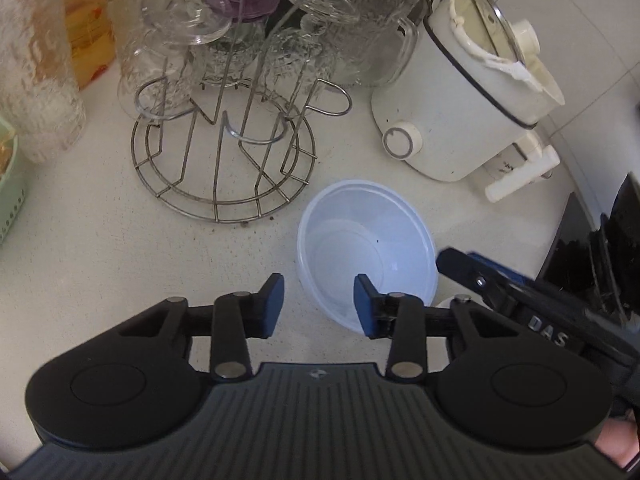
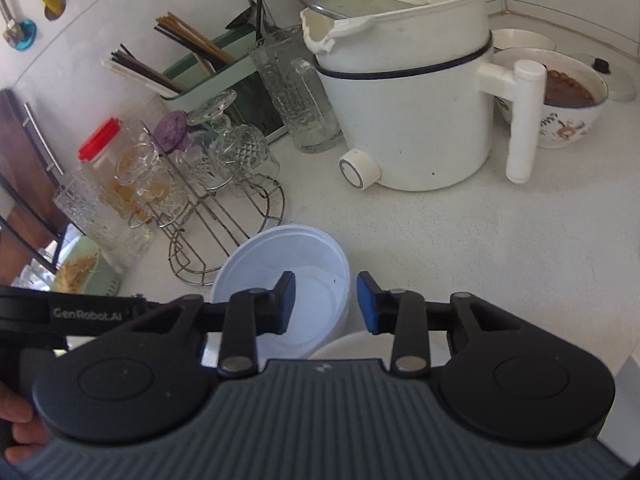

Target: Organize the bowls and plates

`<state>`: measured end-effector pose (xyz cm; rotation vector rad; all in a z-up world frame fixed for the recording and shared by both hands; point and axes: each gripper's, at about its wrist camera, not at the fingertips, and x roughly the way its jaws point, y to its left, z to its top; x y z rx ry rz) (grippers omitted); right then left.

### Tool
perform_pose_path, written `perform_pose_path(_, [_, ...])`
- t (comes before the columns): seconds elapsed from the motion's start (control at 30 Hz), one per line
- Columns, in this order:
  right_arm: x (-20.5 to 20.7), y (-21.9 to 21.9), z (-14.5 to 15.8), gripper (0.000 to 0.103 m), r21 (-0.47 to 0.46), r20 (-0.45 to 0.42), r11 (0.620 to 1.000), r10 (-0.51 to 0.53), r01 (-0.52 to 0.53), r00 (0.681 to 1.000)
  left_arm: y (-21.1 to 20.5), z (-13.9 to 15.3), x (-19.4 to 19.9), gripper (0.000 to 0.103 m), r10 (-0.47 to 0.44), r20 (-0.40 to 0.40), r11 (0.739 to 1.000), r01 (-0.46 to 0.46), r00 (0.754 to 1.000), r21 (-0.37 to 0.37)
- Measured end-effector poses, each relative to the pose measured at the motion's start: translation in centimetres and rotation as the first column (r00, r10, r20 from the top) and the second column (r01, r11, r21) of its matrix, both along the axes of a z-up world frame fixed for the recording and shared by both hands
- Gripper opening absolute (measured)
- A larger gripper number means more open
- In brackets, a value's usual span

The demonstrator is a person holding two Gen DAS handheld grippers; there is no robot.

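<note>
A translucent white plastic bowl (image 1: 366,248) stands upright on the pale counter; it also shows in the right wrist view (image 2: 280,264). My left gripper (image 1: 319,306) is open, its fingers straddling the bowl's near left rim. My right gripper (image 2: 326,304) is open, its fingers on either side of the bowl's right rim; its finger (image 1: 464,268) shows at the bowl's right side in the left wrist view. A white dish edge (image 2: 352,346) shows just below the bowl, mostly hidden by the gripper body.
A wire glass rack (image 1: 224,148) with upturned glasses stands behind the bowl, also in the right wrist view (image 2: 224,216). A white electric pot (image 2: 412,100) stands behind, with a patterned bowl of brown food (image 2: 568,100) to its right. A jar (image 2: 100,196) and chopstick holder (image 2: 208,76) stand left.
</note>
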<state>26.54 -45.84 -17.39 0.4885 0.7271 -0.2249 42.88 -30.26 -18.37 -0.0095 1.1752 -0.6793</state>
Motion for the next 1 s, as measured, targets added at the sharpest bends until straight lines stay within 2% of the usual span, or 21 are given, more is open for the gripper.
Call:
perform_pose_path(0.13, [1.5,-0.2,-0.6,0.037,-0.011,-0.049,1.0,0.012,-0.012,0.999,-0.7,-0.3,0.9,0.037,-0.004,-0.006,1.0,0.004,1.0,0.021])
perform_pose_path(0.33, [2.5,-0.5,-1.7,0.027,0.021,-0.091,1.0,-0.004,0.006,0.996,-1.3,-0.7,1.9,0.034,-0.026,-0.018,0.998,0.027,1.0,0.063])
perform_pose_path(0.43, [2.9,-0.2,-1.9,0.02,0.033,-0.096,0.999,0.012,-0.008,0.995,-1.0,-0.4,2.0,0.034,-0.016,-0.012,0.999,0.016,1.0,0.051])
perform_pose_path(0.7, [2.7,0.1,-1.5,0.019,0.083,-0.075,0.996,0.025,-0.018,0.997,0.5,0.4,2.3,0.034,0.029,-0.017,1.0,-0.029,0.999,0.008])
perform_pose_path(1.0, [1.0,1.0,1.1,0.019,0.081,-0.028,0.996,0.037,-0.034,0.999,1.9,3.6,0.6,0.035,0.055,0.013,0.998,-0.054,0.998,-0.039])
